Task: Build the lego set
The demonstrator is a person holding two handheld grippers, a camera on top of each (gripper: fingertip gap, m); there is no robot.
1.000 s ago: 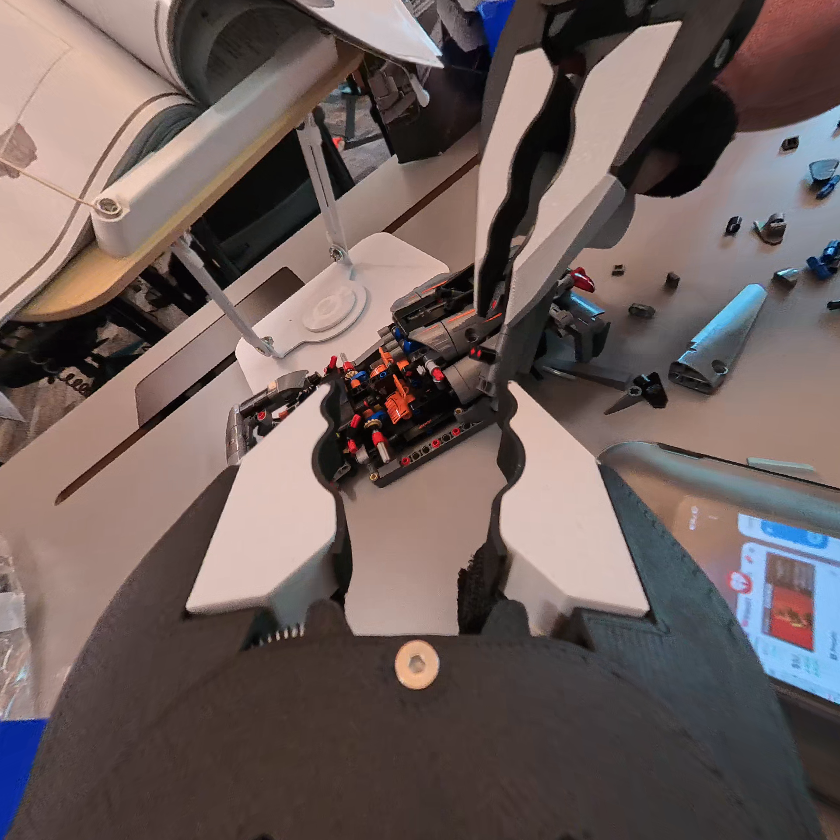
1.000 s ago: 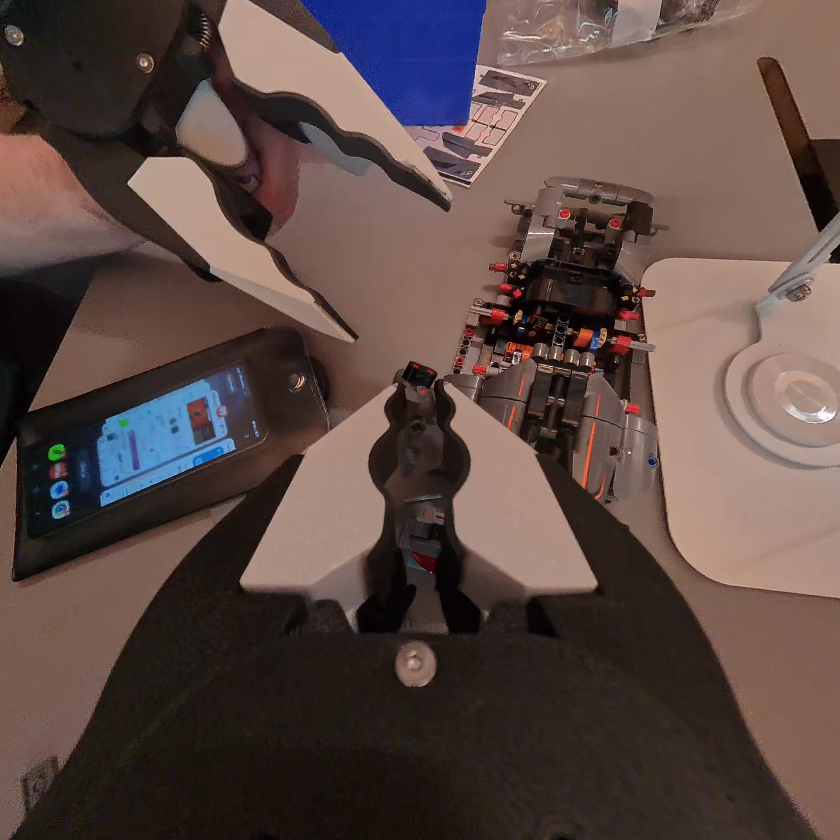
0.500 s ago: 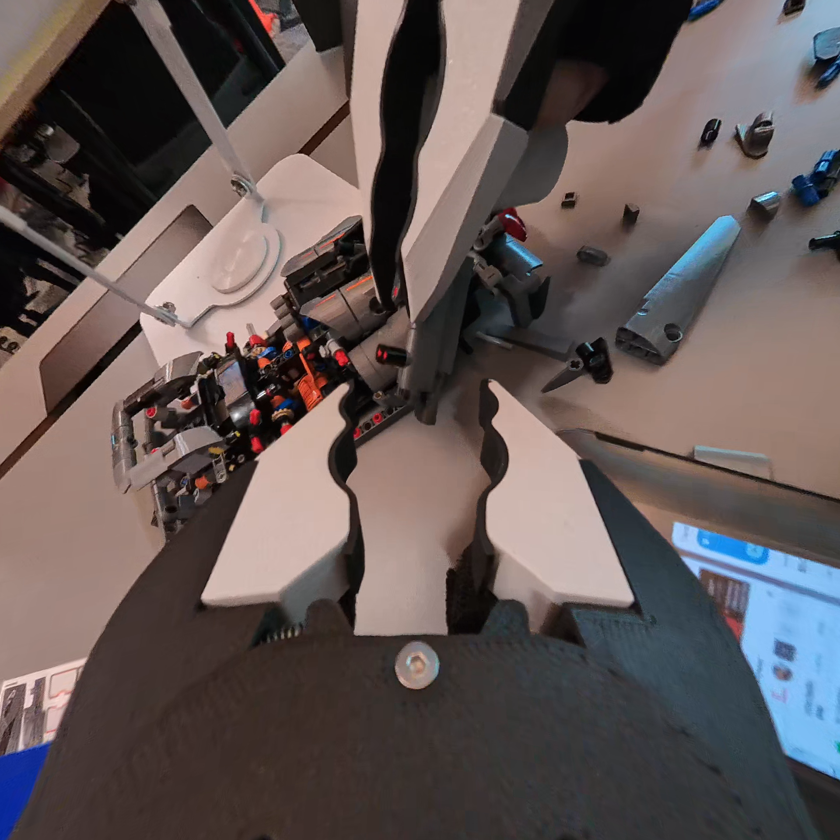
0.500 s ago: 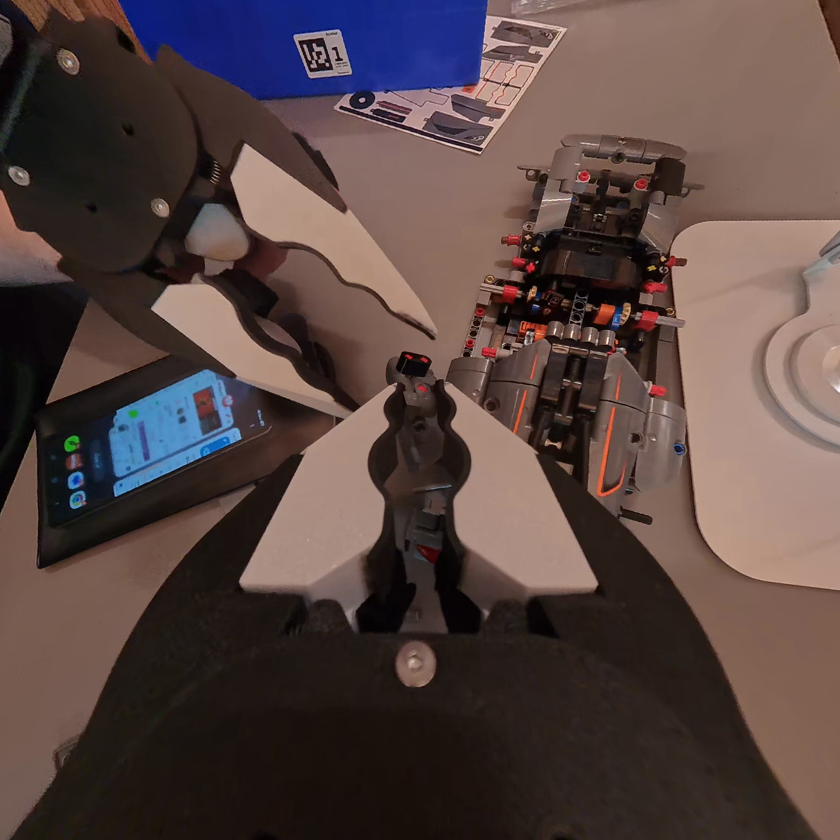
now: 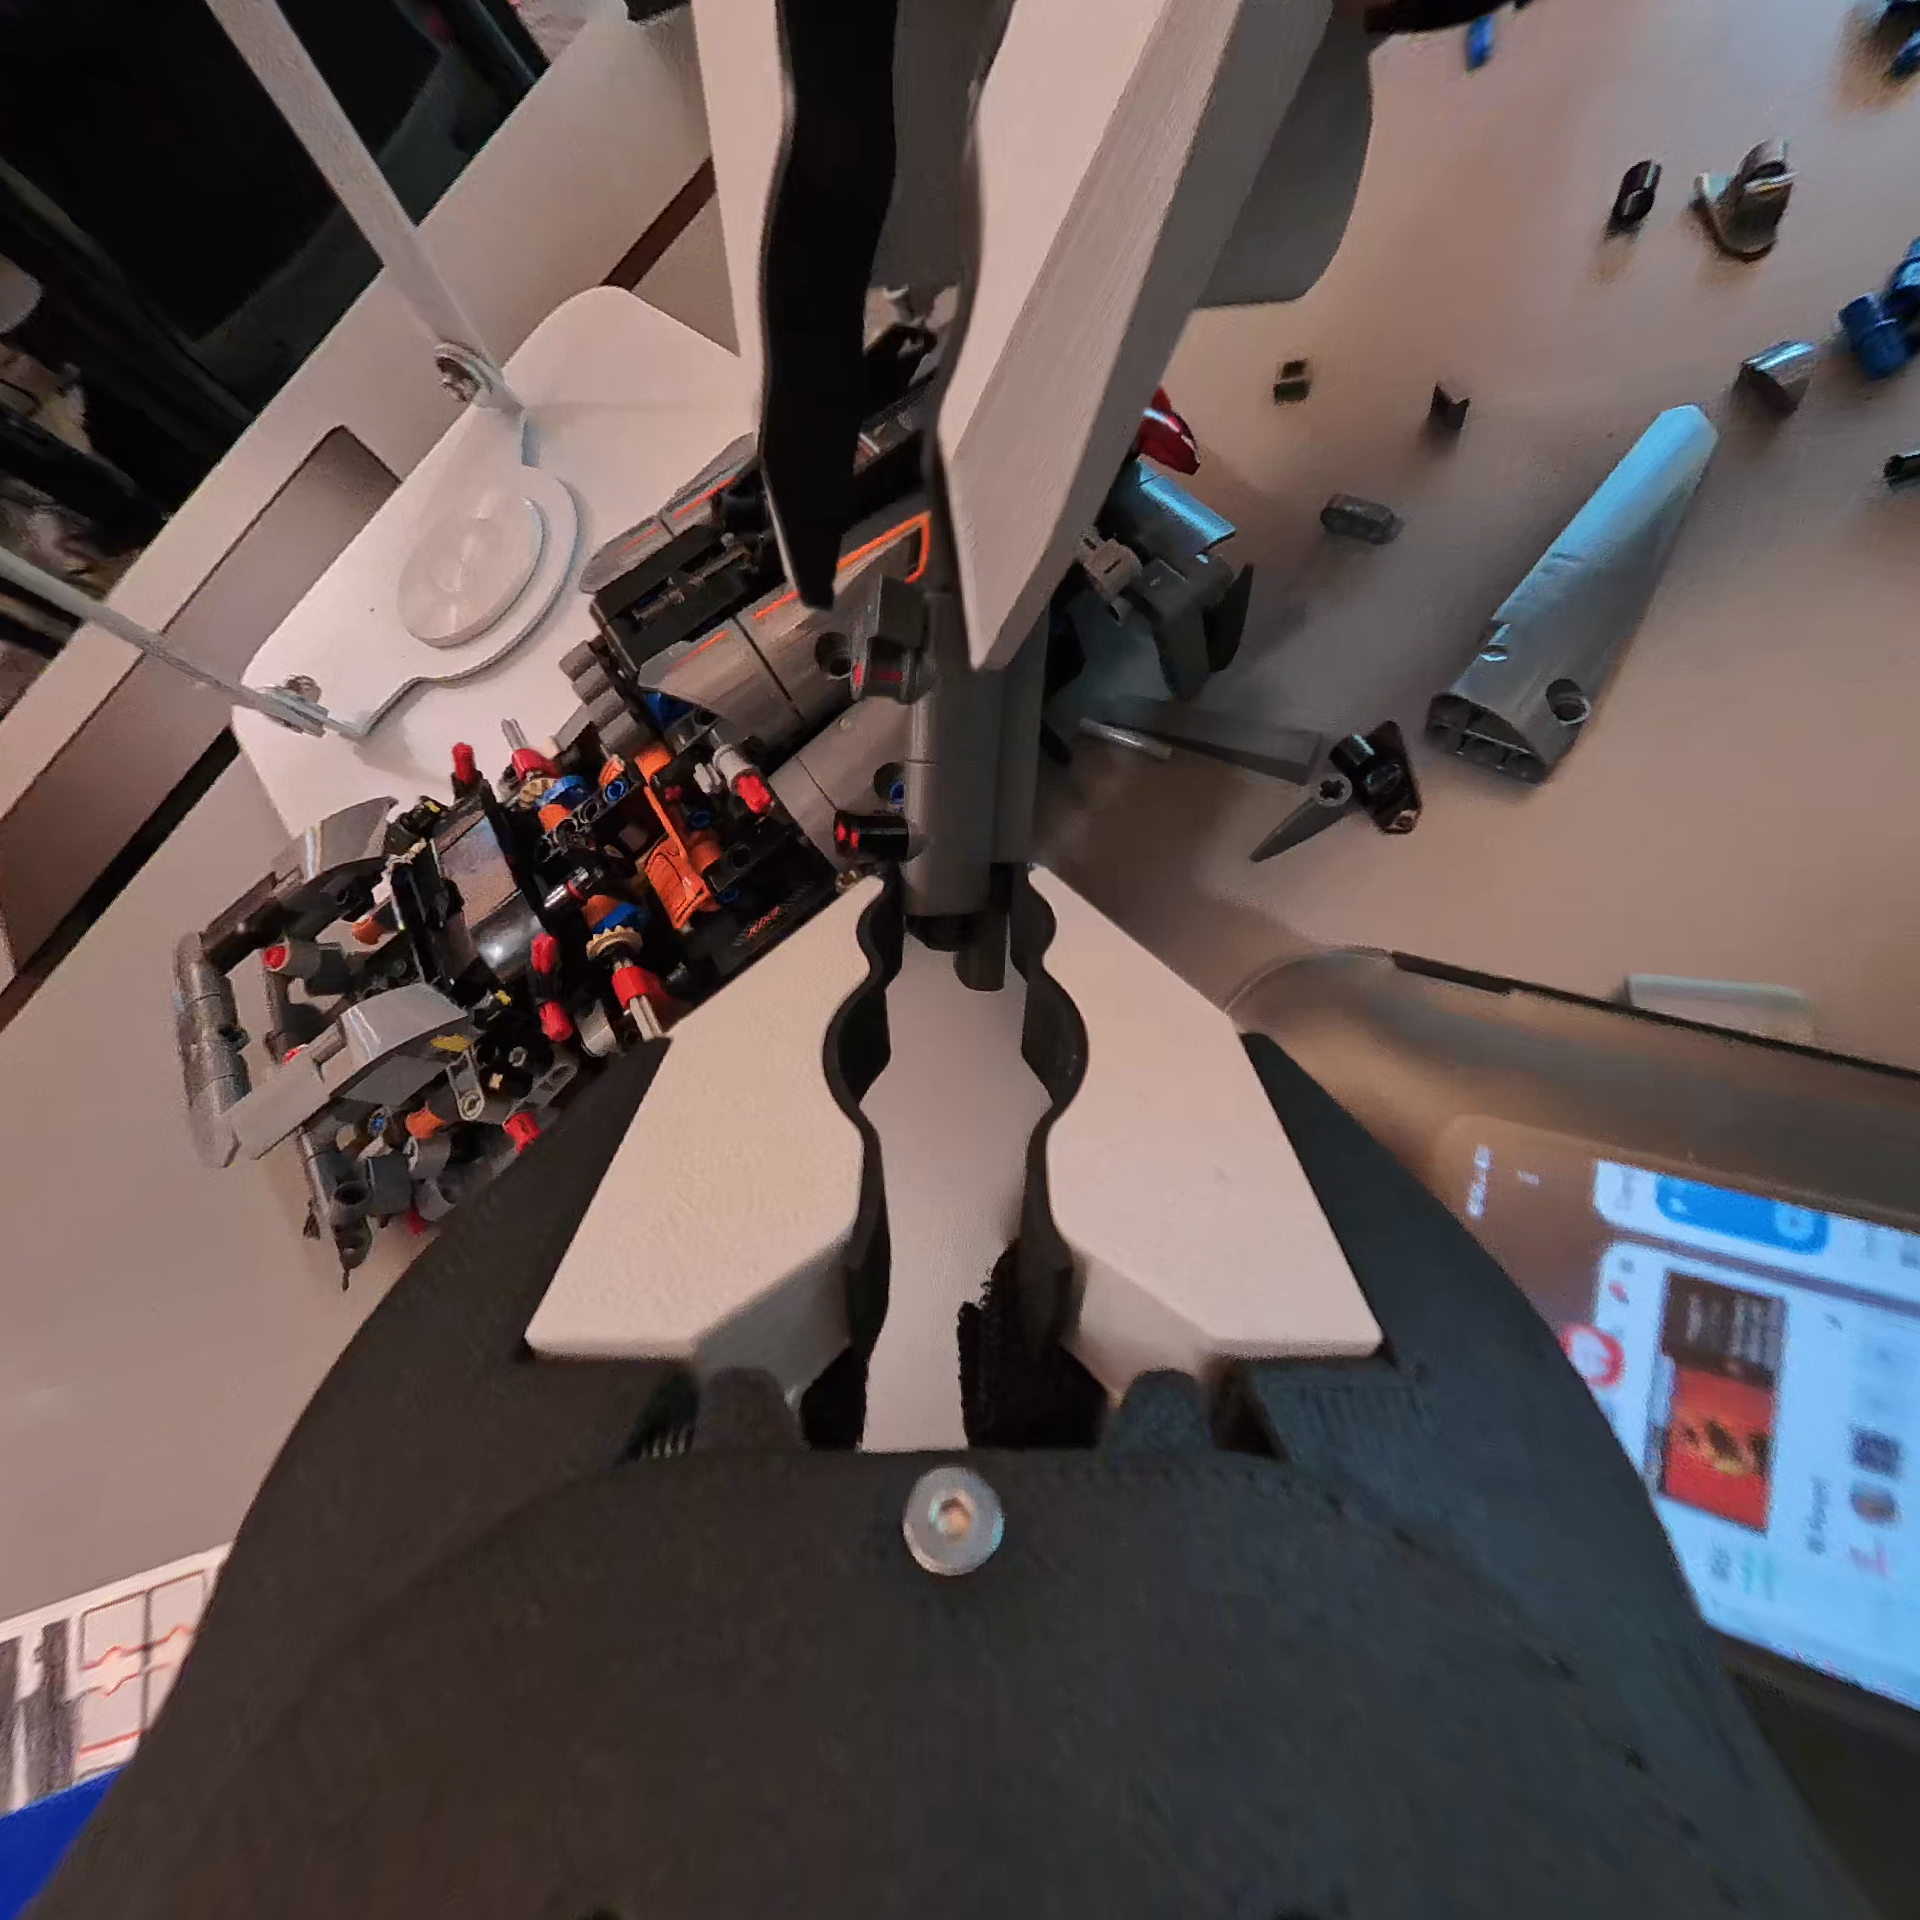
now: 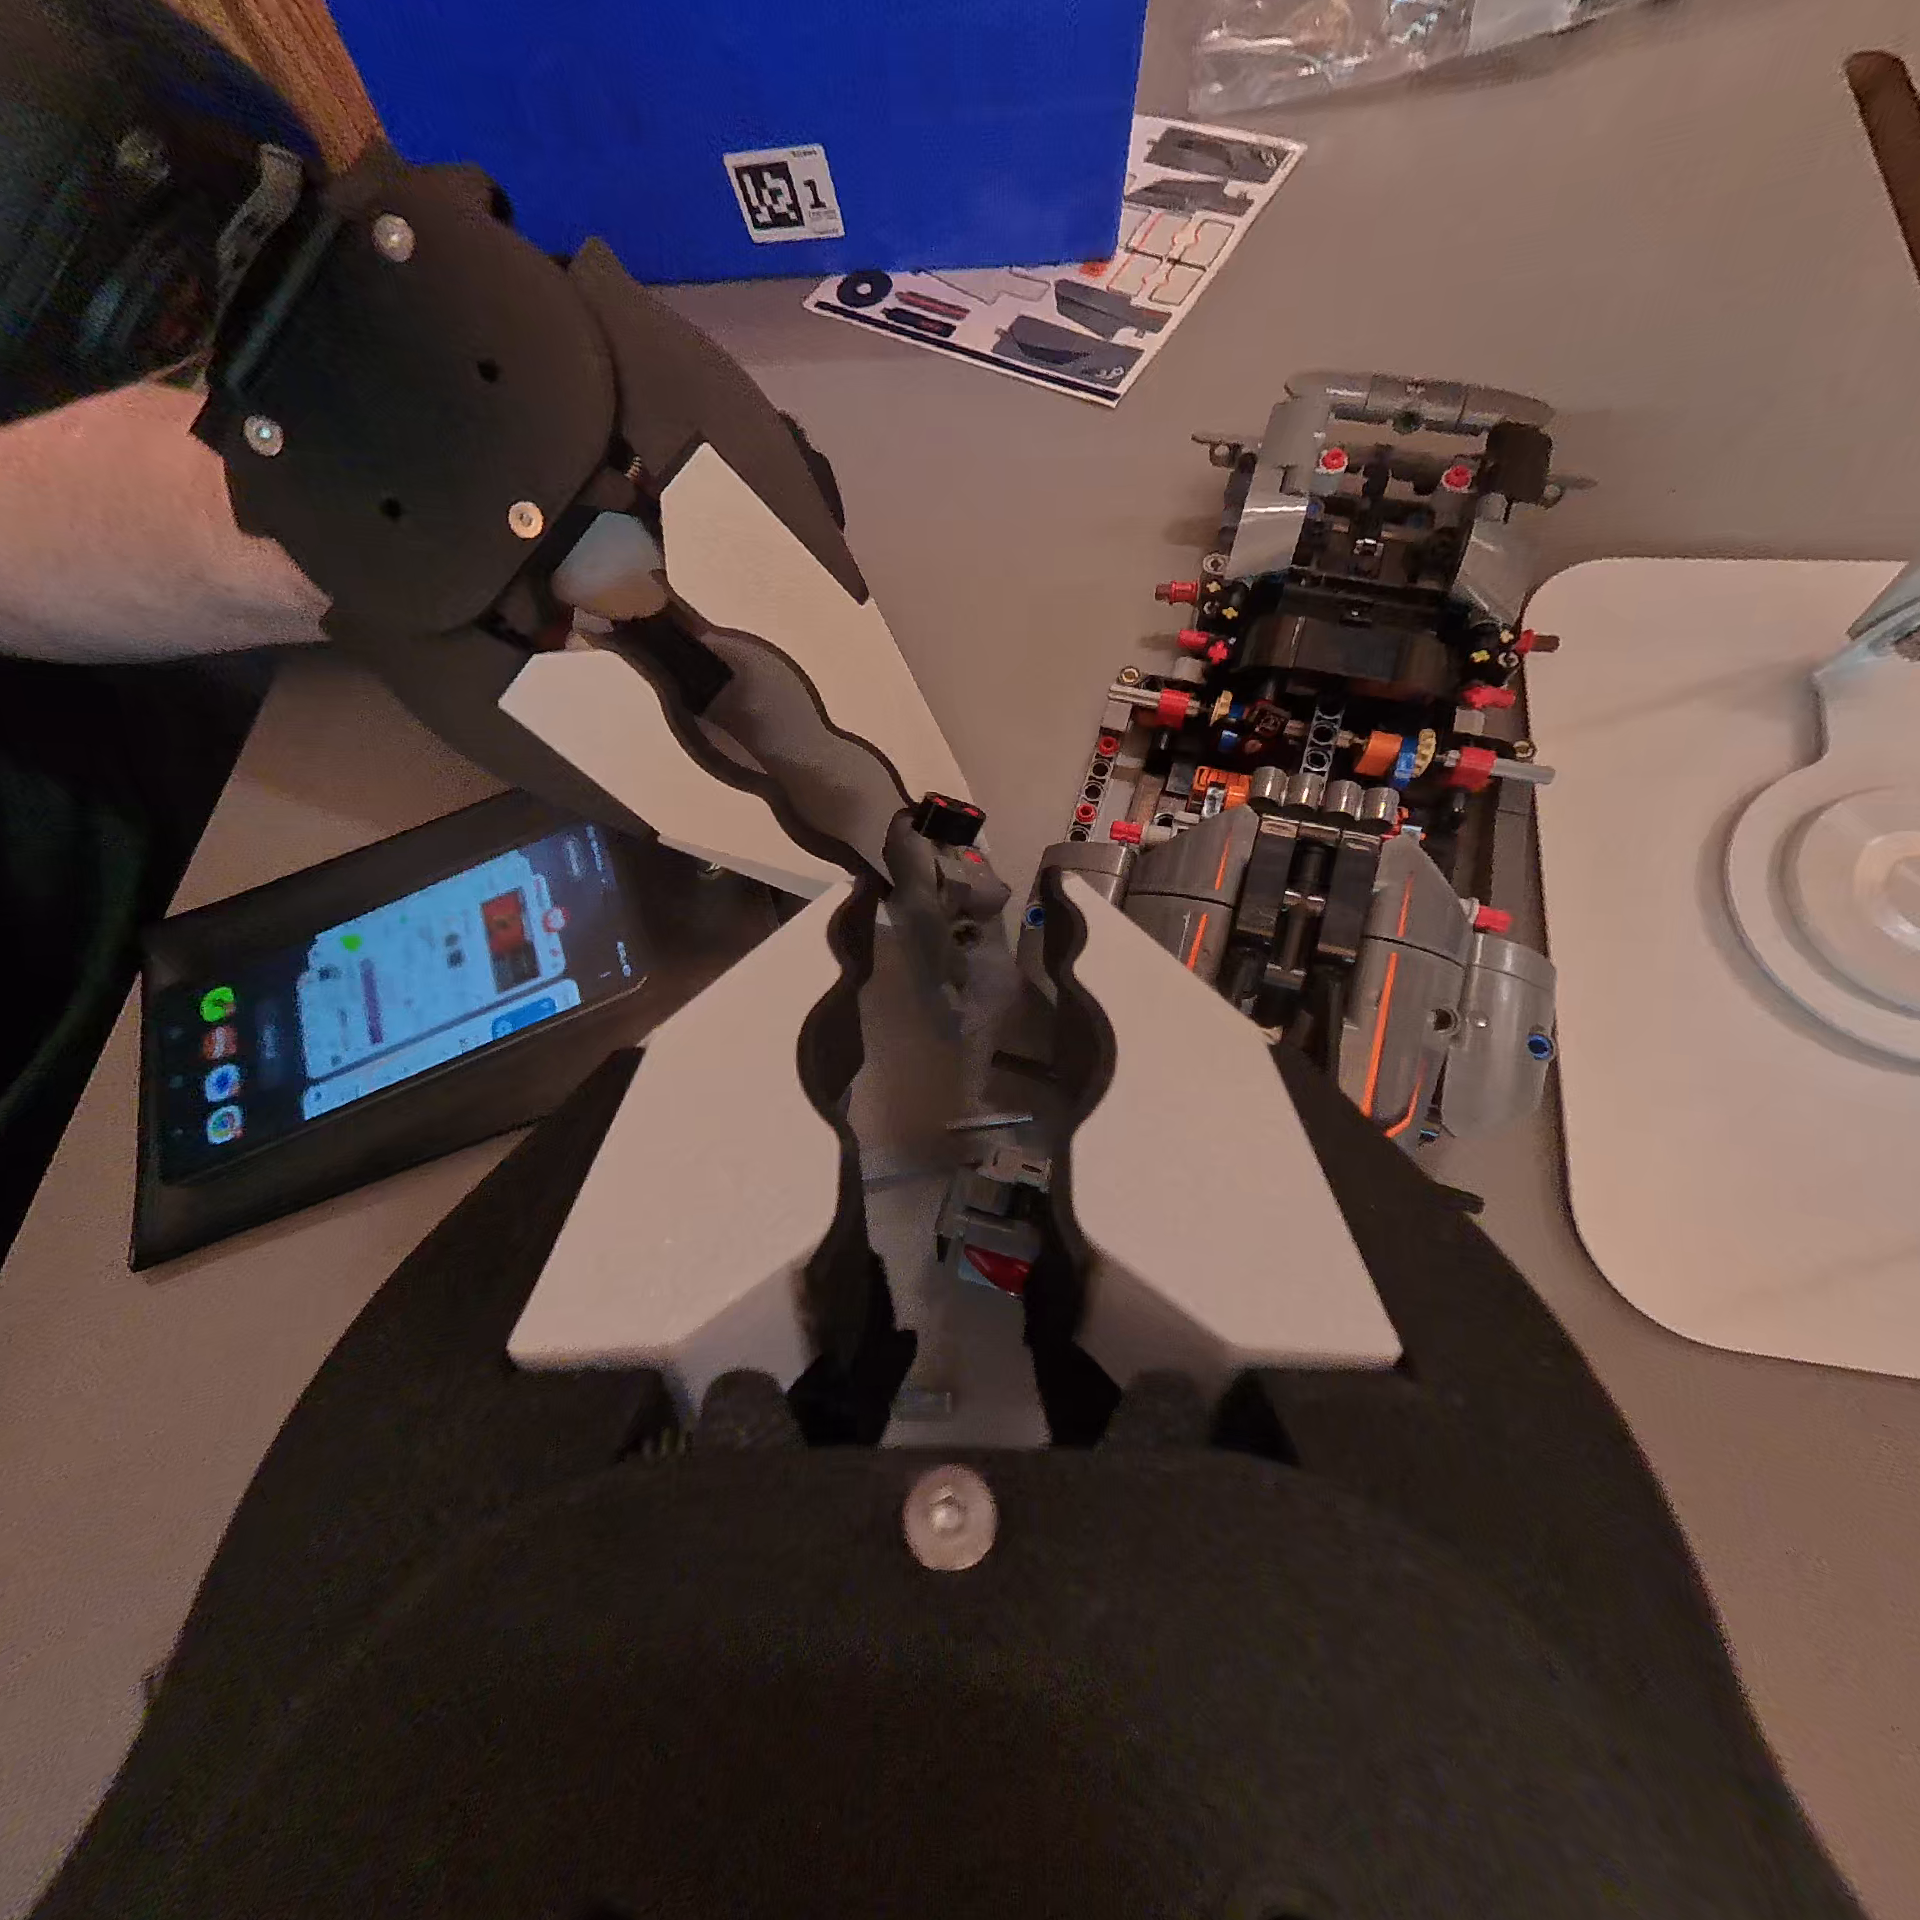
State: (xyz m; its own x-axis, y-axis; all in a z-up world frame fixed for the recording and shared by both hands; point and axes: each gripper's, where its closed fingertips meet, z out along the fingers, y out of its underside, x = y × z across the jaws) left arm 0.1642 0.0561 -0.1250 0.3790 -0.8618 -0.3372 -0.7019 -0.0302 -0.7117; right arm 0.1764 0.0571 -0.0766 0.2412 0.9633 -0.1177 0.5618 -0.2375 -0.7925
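Note:
A long grey lego sub-assembly with a black and red end is held in the air between both grippers. My right gripper is shut along its length; it also comes in from the top of the left wrist view. My left gripper is shut on the sub-assembly's lower end; in the right wrist view it meets the black and red end. The grey, black and orange car chassis lies on the table beside them, and also shows in the left wrist view.
A lit phone lies left of the chassis. A white stand base is to its right. A blue box, a sticker sheet and plastic bags lie behind. A grey panel and small loose parts lie scattered. The tips of one gripper are about 5 cm away from the tips of the other. Left tips and right tips are each some 15 cm from the lit phone.
My left gripper has moved in toward the right gripper and narrowed its jaws from wide open onto the end of the sub-assembly. The right gripper has kept the sub-assembly in its fingers.

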